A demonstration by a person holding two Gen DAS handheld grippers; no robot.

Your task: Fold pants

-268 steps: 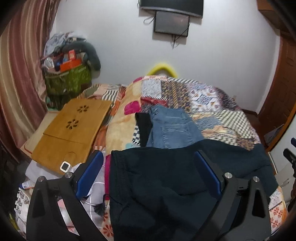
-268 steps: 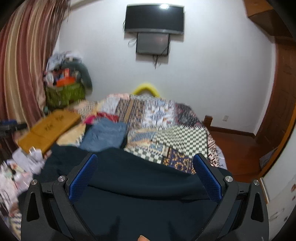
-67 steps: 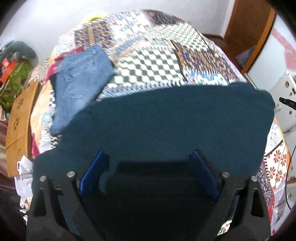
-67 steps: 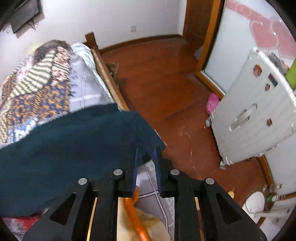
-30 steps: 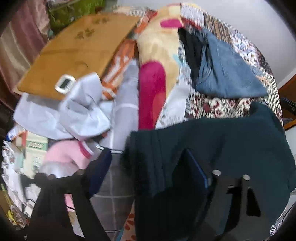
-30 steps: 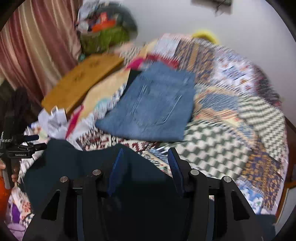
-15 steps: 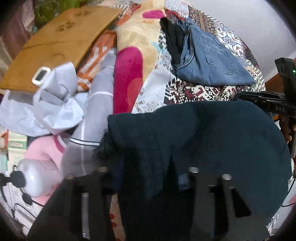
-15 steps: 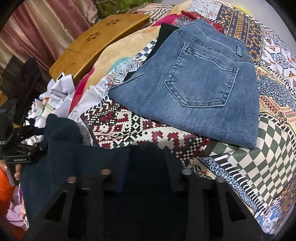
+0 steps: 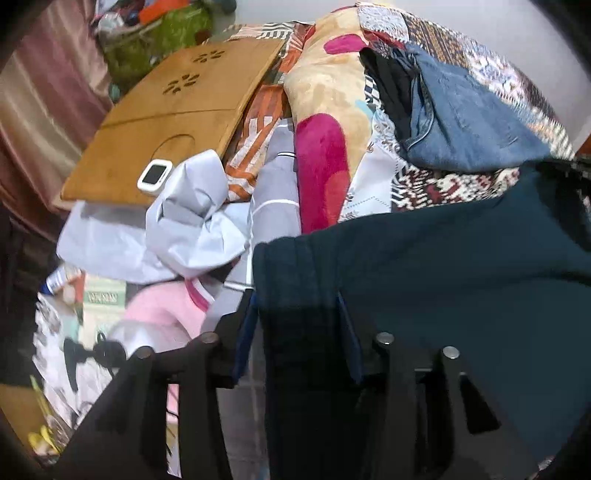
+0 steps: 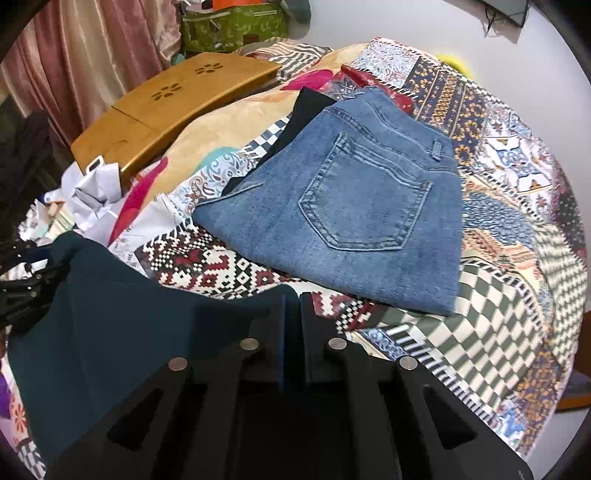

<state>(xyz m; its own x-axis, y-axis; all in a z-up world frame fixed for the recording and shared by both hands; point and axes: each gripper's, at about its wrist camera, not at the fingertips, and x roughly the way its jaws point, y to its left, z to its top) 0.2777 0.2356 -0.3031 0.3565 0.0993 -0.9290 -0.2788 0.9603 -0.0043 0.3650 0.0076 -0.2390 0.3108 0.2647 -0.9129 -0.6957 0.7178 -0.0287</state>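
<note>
Left wrist view. I am holding my left gripper (image 9: 299, 332) around a bunched edge of the dark teal pants (image 9: 461, 266). A thick fold of the cloth is sitting between the two blue pads, and the jaws are opening slightly at this moment, so I judge the hold to be loosening, not tightening. The pants are lying across the near end of the bed, already doubled over into a broad slab. I am reading the fold as partly done: the cloth is layered, but the edges are not yet squared. Beyond them, folded jeans (image 9: 469, 122) are resting on the patchwork quilt (image 9: 436, 188). To the left, a wooden lap desk (image 9: 177, 122) is carrying a small white clock (image 9: 155, 175), with crumpled pale cloth (image 9: 195, 218) and a pink garment (image 9: 162, 310) beside it. A striped curtain (image 9: 37, 110) is hanging at the far left.

Right wrist view. My right gripper (image 10: 291, 306) is pressed together, pinching the upper edge of the pants (image 10: 110, 325), which are spreading away to the lower left. The jeans (image 10: 354, 218) are sitting just beyond, back pocket up, apart from the pants. The quilt (image 10: 517, 295) is covering the rest of the bed. The lap desk (image 10: 173, 107) and a green basket (image 10: 229, 26) are standing against the white wall. Remaining, in my judgement: one more fold, then smoothing.
</note>
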